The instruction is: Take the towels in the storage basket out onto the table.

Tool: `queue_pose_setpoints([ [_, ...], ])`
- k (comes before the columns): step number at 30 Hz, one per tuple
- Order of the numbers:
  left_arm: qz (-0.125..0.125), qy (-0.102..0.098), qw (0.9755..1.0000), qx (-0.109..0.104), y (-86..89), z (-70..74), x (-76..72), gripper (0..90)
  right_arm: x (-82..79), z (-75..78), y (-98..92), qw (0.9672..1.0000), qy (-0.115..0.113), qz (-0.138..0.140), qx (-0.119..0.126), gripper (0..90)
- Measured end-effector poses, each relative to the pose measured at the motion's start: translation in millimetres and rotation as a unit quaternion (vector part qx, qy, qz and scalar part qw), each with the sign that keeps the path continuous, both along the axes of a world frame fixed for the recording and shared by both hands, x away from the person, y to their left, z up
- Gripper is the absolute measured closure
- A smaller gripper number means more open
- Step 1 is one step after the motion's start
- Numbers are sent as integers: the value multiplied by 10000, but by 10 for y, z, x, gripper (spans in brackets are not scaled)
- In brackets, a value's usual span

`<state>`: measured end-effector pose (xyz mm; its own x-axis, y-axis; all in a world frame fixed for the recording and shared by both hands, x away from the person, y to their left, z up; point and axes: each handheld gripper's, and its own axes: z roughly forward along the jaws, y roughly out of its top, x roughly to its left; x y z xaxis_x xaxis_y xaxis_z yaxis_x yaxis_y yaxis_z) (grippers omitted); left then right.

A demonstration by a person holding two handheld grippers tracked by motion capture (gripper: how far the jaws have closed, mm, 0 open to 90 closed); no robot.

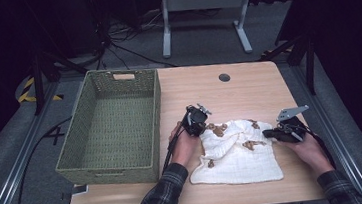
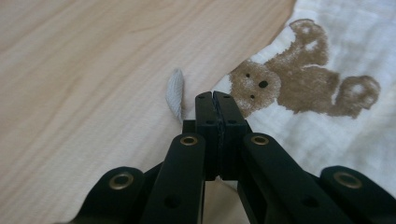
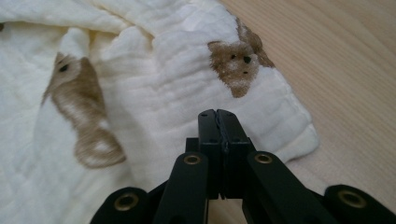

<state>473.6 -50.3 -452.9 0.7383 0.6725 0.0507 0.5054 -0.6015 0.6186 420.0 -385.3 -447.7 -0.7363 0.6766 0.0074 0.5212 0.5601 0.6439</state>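
Both forearms enter from the near edge of the desk, sleeves in dark plaid. The left hand holds the left gripper near the desk's middle, pointed away from the near edge; in the left gripper view its two black jaws meet tip to tip. The right hand holds the right gripper toward the right edge, pointed leftward and low; its jaws are likewise pressed together.

Table evenly lit, surroundings dark; gripper views sharp, slightly soft nearby.
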Motion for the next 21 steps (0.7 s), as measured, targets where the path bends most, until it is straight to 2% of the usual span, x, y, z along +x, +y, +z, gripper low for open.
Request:
queue_pose_setpoints([
  [6,245,-103,9996,10,34,-6,150,896,197,0,27,9999,-82,-113,-43,897],
  [7,248,-62,9996,-98,52,13,145,895,214,5,29,9999,-99,-128,-42,895],
  [8,248,-62,9996,-98,52,13,145,895,210,27,22,9998,-134,-129,28,893],
  [9,192,-61,9992,-339,78,64,92,895,186,73,9,9996,-167,-118,170,894],
  [10,192,-61,9992,-339,78,64,92,895,165,102,1,9995,-193,-90,235,894],
  [11,45,-57,9992,-400,84,115,-1,895,114,143,1,9992,-222,-48,323,894],
  [13,-79,18,9988,-493,90,143,-105,895,39,170,11,9989,-239,45,397,894],
  [16,-275,165,9980,-538,95,141,-245,895,-74,158,38,9988,-78,207,427,895],
  [17,-379,224,9979,-481,96,125,-316,896,-106,140,51,9989,-42,265,374,895],
  [19,-392,238,9980,-435,95,111,-343,896,-154,103,77,9988,34,350,330,896],
  [21,-498,335,9975,-373,90,52,-376,895,-189,58,109,9989,112,409,203,896],
])
